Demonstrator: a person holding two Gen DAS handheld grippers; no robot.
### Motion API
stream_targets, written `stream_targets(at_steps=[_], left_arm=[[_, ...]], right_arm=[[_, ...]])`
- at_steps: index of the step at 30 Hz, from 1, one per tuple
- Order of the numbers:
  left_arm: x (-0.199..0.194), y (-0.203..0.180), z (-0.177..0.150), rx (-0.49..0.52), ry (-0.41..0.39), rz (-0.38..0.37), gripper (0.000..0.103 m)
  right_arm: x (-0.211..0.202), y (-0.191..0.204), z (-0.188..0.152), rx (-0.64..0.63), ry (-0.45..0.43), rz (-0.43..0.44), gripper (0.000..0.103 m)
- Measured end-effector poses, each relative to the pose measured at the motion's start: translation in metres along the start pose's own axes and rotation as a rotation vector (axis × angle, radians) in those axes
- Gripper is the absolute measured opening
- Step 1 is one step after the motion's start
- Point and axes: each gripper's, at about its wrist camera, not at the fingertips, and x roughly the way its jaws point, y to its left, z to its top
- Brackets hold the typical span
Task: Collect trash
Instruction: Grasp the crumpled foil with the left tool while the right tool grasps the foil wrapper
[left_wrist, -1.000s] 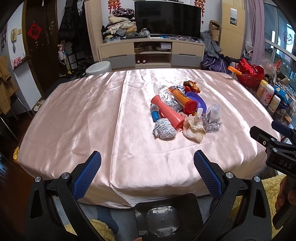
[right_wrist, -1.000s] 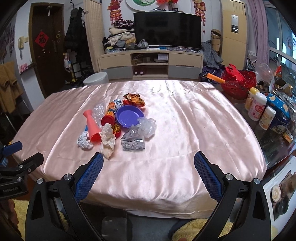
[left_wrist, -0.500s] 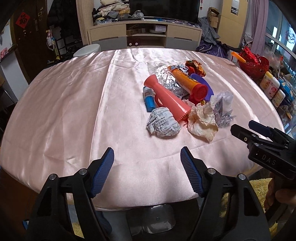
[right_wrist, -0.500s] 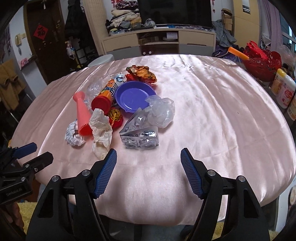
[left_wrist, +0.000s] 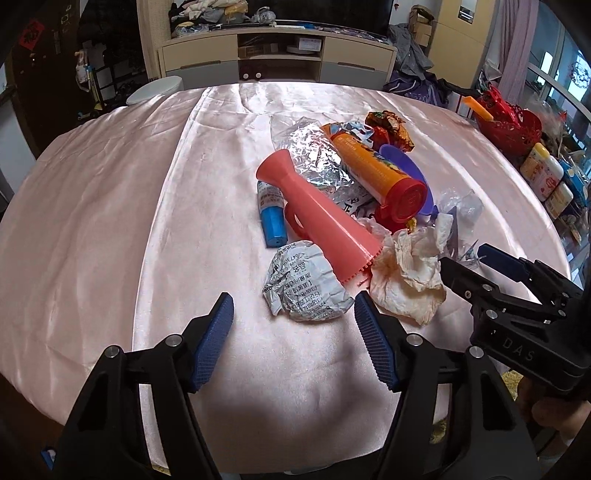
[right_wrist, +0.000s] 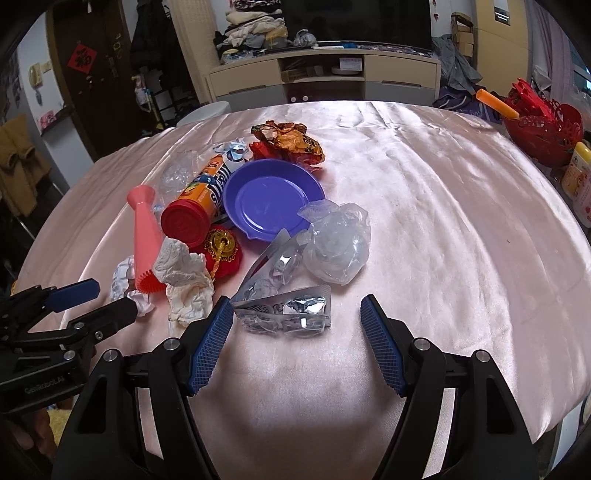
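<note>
A: What had changed in that last second?

B: Both tools had dropped in over the near edge of the worktop (left_wrist: 110, 184), and the heap of trash filled far more of each view than before. The left tool (left_wrist: 291, 314) had narrowed from its widest and its jaws were closing, with nothing between them yet. The crumpled printed paper ball (left_wrist: 304, 286) lay just ahead of its tips, untouched.

A: And the right one?

B: The right tool (right_wrist: 295, 317) had also narrowed from full width, then held there. Its jaws stood apart, gripping nothing. The flattened foil blister pack (right_wrist: 288, 312) sat just beyond its left pad, close but I could not say touching.

A: So no trash collected?

B: None that I could see. The pink cone (left_wrist: 321, 221), the orange canister (left_wrist: 376, 173), the purple plate (right_wrist: 271, 197), the white tissue (left_wrist: 406, 269), the clear plastic wad (right_wrist: 338, 245) and the red-gold wrapper (right_wrist: 288, 142) all lay clustered mid-worktop. I judged each tool was pre-sizing for the nearest piece, a first pick about to start.
</note>
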Motion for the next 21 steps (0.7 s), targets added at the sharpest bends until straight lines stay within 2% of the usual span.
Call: stream_targets(at_steps=[5,9,16,17,19,21], left_arm=[[0.01,0.004,0.001,-0.011,0.011,-0.024,0.055],[0.011,0.004,0.003,-0.008,0.005,-0.037,0.042],[0.005,0.005,-0.001,0.005,-0.004,-0.034,0.025],[0.004,0.006,-0.002,-0.001,-0.009,-0.044,0.025],[0.002,0.008,-0.005,-0.011,-0.012,-0.06,0.024],[-0.001,0.01,-0.007,-0.01,-0.023,-0.057,0.023]], right_arm=[[0.007,0.001,0.002,-0.014,-0.003,0.0,0.073],[0.009,0.0,0.004,-0.018,-0.004,-0.015,0.073],[0.005,0.003,-0.004,-0.063,-0.012,-0.025,0.072],[0.005,0.003,-0.005,-0.067,-0.022,-0.028,0.068],[0.003,0.002,-0.008,-0.068,-0.045,-0.039,0.054],[0.001,-0.002,-0.008,-0.054,-0.052,-0.01,0.052]])
